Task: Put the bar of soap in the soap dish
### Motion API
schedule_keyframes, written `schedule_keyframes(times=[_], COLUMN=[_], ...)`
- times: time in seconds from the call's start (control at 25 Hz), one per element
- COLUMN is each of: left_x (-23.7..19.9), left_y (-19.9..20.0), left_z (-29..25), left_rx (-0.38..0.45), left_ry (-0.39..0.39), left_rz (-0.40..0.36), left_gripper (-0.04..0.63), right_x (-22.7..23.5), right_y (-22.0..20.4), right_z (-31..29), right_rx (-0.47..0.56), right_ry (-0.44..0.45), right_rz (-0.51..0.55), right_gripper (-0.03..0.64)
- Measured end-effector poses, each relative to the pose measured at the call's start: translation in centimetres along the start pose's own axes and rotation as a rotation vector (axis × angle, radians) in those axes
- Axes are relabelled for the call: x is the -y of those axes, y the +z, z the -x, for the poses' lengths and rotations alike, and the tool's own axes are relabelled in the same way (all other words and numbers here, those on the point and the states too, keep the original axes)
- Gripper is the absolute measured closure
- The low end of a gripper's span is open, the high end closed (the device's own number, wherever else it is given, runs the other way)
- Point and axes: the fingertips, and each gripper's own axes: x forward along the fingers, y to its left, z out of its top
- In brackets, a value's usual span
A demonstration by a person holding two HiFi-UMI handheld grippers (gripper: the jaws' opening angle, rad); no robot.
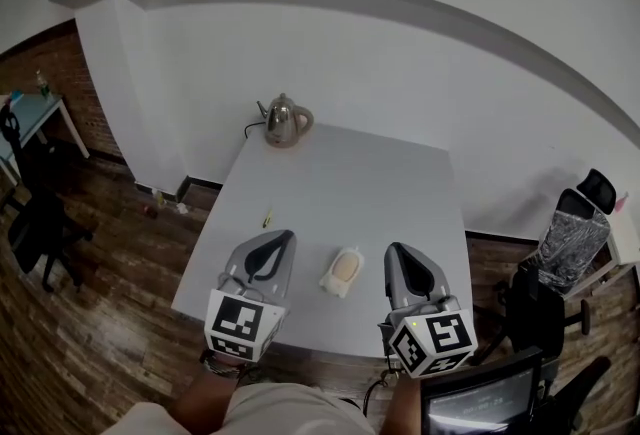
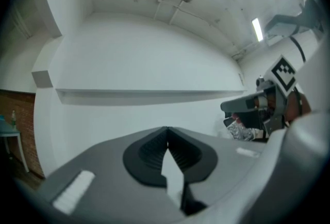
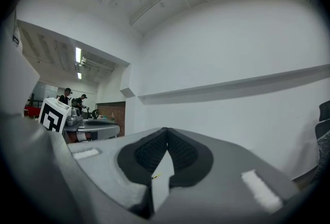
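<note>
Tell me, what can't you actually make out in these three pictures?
- Head view: the soap dish is too small to tell how the bar of soap lies in it.
- Head view: the small yellowish thing on the table is too small to name.
- Left gripper view: the left gripper, shut, fills the lower picture and hides the dish.
- Right gripper view: the right gripper, also shut, hides it likewise.
</note>
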Motion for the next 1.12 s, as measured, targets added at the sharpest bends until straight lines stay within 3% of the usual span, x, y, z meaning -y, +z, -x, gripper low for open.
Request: schedule_keyframes(times=[0.44, 1.12], left_x=[1.3, 2.5], left_y=[2.8, 2.6], left_z=[2.0, 4.1], left_rx=[0.070, 0.059], left_ry=[-0.039, -0.048], left_rz=[-0.037, -0.028], left_gripper=[0.591, 0.591], right_x=[-2.0, -3.1], right_y=[1.6, 1.9], right_z=[0.8, 2.9], right_rx=[0.013, 0.013], right_ry=[0.003, -0.025], right_rz=[0.053, 0.074], right_gripper=[0.615, 0.615])
